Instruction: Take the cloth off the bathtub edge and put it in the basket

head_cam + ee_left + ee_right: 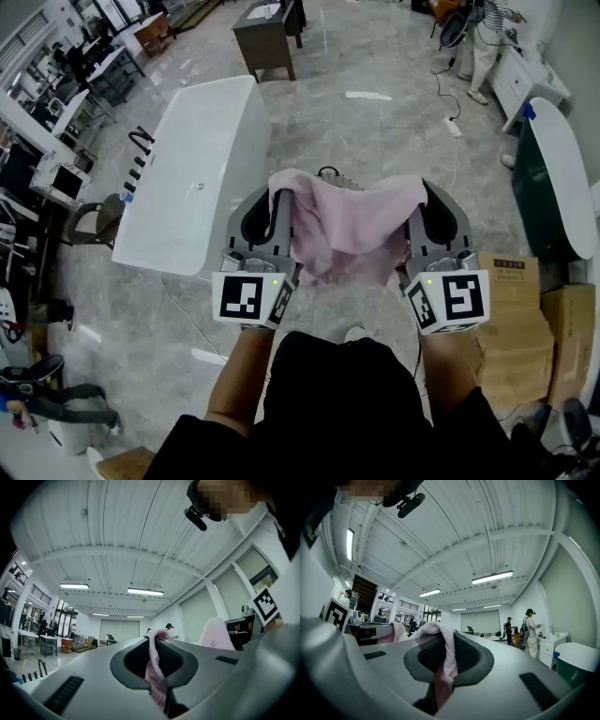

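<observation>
A pink cloth [349,225] hangs spread in the air between my two grippers, in front of the person's body. My left gripper [278,199] is shut on the cloth's left corner; in the left gripper view the pink cloth [157,667] is pinched between the grey jaws. My right gripper [419,192] is shut on the right corner, and the cloth [446,660] shows squeezed between its jaws. The white bathtub [192,173] stands on the floor at the left, away from the cloth. Just behind the cloth's top edge a small piece of a wire basket [330,174] shows.
Cardboard boxes [525,323] are stacked at the right, near a dark green tub [553,192]. A dark cabinet [265,37] stands at the far middle. Black tap fittings [139,155] sit by the white tub's left side. People stand far off in the room.
</observation>
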Action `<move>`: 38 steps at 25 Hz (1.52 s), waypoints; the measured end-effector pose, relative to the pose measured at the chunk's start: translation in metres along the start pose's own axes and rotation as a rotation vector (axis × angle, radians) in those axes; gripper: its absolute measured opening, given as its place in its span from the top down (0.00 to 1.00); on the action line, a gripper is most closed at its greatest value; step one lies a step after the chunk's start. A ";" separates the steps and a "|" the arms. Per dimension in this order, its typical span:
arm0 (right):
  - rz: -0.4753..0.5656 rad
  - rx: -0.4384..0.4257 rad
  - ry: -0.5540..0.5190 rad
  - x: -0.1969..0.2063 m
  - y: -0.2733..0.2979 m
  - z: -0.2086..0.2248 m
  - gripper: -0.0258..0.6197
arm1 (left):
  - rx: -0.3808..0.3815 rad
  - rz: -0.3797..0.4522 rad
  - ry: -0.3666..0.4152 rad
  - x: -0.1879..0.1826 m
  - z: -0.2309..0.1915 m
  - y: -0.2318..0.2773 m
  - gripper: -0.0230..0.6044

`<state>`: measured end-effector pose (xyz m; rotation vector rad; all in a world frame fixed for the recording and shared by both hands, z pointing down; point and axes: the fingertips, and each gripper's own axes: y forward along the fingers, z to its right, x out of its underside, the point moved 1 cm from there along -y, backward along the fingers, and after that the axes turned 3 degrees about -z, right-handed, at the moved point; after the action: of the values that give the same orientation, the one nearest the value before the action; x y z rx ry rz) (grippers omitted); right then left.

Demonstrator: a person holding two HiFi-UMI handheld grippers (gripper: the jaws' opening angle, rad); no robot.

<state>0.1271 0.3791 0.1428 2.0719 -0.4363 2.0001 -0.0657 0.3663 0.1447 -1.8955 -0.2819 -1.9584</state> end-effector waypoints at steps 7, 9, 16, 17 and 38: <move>-0.007 0.003 0.017 -0.009 0.019 -0.039 0.88 | 0.053 -0.024 0.001 -0.012 -0.026 -0.008 0.92; 0.006 -0.006 0.036 -0.011 0.025 -0.054 0.88 | 0.076 -0.018 0.020 -0.016 -0.032 -0.006 0.92; 0.002 -0.039 0.056 -0.007 0.036 -0.065 0.88 | 0.065 0.000 0.045 -0.021 -0.035 -0.001 0.92; 0.004 -0.048 0.053 -0.008 0.037 -0.062 0.88 | 0.057 0.002 0.047 -0.021 -0.034 0.000 0.92; 0.072 -0.024 0.074 -0.029 0.045 0.020 0.88 | 0.073 0.075 0.019 -0.027 0.008 0.068 0.92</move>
<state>0.1288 0.3317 0.1116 1.9878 -0.5245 2.0941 -0.0299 0.3127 0.1095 -1.8136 -0.2689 -1.8901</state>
